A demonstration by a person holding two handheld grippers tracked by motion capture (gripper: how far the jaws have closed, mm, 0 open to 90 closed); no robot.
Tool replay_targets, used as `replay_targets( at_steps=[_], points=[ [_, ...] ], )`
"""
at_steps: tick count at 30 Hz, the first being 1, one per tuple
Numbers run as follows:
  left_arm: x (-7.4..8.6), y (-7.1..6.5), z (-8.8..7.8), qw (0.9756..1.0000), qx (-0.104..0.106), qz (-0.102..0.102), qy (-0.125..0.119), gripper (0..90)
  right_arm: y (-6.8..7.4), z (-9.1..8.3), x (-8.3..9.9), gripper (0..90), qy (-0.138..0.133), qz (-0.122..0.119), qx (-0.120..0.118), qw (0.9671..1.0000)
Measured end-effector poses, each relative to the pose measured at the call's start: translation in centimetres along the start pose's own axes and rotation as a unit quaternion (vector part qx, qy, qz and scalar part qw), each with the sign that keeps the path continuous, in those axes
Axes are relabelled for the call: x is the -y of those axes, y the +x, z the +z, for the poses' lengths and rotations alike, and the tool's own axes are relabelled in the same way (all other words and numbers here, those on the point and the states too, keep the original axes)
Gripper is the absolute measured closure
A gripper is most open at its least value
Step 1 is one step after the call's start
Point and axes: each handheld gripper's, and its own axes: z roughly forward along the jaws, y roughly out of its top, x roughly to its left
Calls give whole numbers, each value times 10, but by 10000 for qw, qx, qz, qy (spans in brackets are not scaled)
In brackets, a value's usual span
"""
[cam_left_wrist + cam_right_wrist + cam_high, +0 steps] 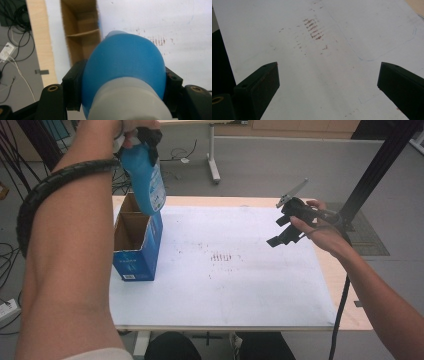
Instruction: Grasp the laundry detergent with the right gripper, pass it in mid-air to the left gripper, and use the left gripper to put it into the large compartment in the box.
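Left gripper [122, 82]: clamped on the blue spray bottle [145, 177]; in the left gripper view both black jaws press the bottle's sides, just below its pale upper part.
Spray bottle: held in the air above the far end of the open box, hanging neck-up and slightly tilted; its lower end sits right at the box's rim in the high view, and whether it touches the cardboard cannot be told.
Cardboard box [137, 255]: blue outside, brown inside, open at the top, standing on the left part of the table; a cardboard divider splits its inside into compartments.
Right gripper [328, 82]: jaws spread wide with nothing between them, held above the right part of the table, well apart from the bottle and box.
Table [260, 290]: covered by a white sheet with a patch of reddish-brown marks [313, 30] near its middle.
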Motion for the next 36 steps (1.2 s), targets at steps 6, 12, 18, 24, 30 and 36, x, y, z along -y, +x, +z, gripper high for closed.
replay_targets(
  at_steps=[6,12,18,24,30,36],
  points=[
    [3,25,-12,9989,-61,-451,-94,362,0,-3,1,40,12,5,15,10000],
    [8,42,-13,9973,-82,-720,-73,362,-1,-5,4,40,101,31,70,9999],
    [12,55,-8,9961,-99,-874,-83,362,1,-5,2,40,119,20,47,9999],
    [16,66,0,9950,-65,-996,-69,362,3,-4,0,42,182,-54,22,9998],
    [21,73,8,9940,-72,-1089,-83,362,6,-5,-3,42,207,-111,61,9997],
    [24,78,16,9937,-44,-1121,-71,362,8,-3,-4,42,248,-142,39,9996]
  ],
)
